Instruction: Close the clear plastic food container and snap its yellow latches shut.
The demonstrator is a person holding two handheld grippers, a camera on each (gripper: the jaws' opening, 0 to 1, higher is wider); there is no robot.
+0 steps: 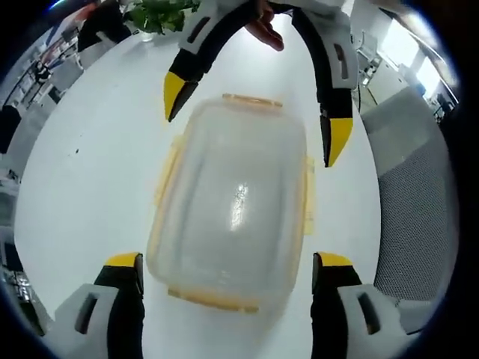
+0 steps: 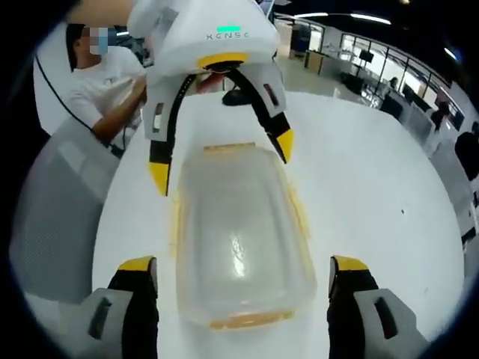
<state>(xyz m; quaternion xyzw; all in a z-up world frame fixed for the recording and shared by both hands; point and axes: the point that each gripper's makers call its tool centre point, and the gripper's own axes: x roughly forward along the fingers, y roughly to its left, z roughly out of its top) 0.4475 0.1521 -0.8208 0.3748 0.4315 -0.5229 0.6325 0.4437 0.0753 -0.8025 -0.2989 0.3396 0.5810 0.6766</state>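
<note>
A clear plastic food container [image 1: 232, 202] with its lid on rests on the white table [image 1: 90, 172], yellow latches [image 1: 213, 299] showing along its edges. Whether they are snapped down I cannot tell. My left gripper [image 1: 228, 265] is open, its jaws either side of the container's near end. My right gripper [image 1: 257, 116] comes in from the far side, open, its yellow fingertips [image 1: 337, 138] straddling the other end. In the right gripper view the container [image 2: 239, 232] lies between my right gripper's [image 2: 243, 265] jaws, with the left gripper [image 2: 221, 161] open opposite. Nothing is gripped.
A grey mesh chair [image 1: 419, 202] stands beside the table's edge, also seen as the chair [image 2: 52, 217] in the right gripper view. A seated person [image 2: 97, 82] is behind it. A green plant [image 1: 161, 15] sits at the far end, with office desks beyond.
</note>
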